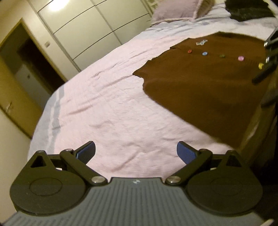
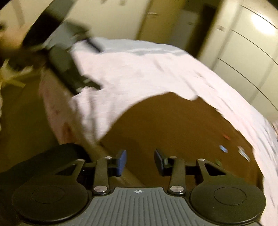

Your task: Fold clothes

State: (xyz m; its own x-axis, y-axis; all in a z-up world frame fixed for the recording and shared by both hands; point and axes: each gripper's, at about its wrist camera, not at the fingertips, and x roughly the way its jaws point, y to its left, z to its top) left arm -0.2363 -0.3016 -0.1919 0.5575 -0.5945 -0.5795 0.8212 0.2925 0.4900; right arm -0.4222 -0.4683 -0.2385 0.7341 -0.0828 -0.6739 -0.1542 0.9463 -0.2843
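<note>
Your right wrist view is smeared by motion blur: the coloured buttons (image 2: 223, 148) on the brown garment (image 2: 173, 125) show only as streaks, and the left gripper (image 2: 74, 76) is a dark, unreadable shape. In your left wrist view, the right gripper (image 1: 267, 60) is cut off by the right edge, so its jaws stay unseen. The dark cloth (image 1: 250, 8) at the top edge is also cut off.

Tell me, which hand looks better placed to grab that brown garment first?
Probably the right. The right gripper is open, with the brown garment directly ahead of its fingers. The left gripper, also open, faces bare pink bedspread, the garment lying off to its right.
</note>
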